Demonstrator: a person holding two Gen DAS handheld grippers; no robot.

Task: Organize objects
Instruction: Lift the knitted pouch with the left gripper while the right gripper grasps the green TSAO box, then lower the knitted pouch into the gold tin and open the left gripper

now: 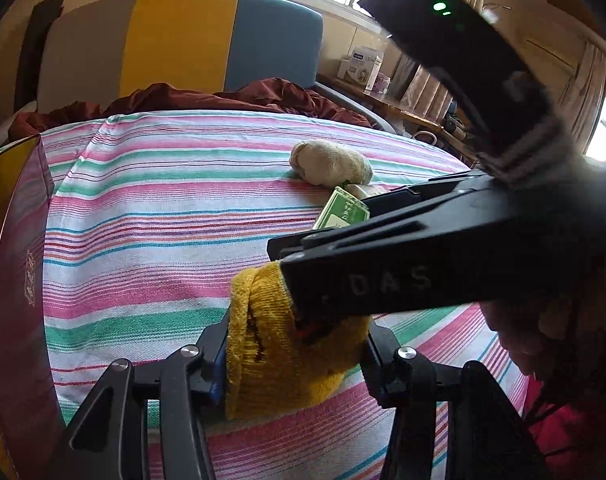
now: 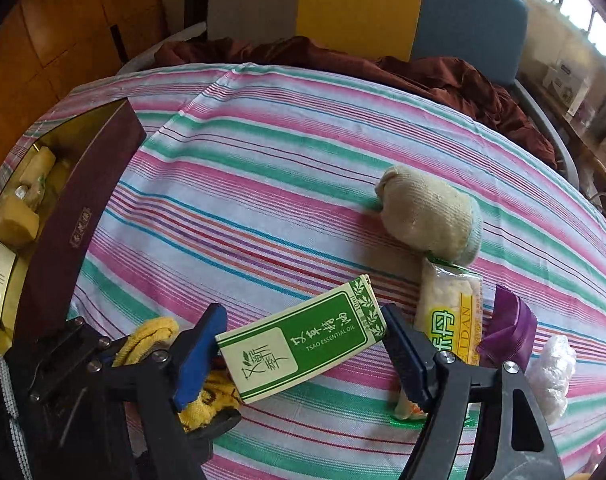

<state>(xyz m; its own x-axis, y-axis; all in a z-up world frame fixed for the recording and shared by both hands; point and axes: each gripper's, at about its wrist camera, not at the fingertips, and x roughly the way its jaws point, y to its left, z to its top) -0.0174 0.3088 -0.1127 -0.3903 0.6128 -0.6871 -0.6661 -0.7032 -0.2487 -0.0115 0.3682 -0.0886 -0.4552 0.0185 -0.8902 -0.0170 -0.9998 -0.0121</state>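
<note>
left gripper [image 1: 293,356] clamping yellow sock [image 1: 263,340] | right gripper [image 2: 303,348] straddling green box [image 2: 303,340], contact unclear | maroon box [image 2: 79,216], frame left, partly filled | cream sock [image 2: 431,216], snack packet [image 2: 447,312] waiting

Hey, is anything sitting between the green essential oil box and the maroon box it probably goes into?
Yes. The left gripper, shut on the yellow sock, sits between the green essential oil box and the maroon box. The right gripper straddles the oil box, fingers apart. The striped sheet farther back looks free.
</note>
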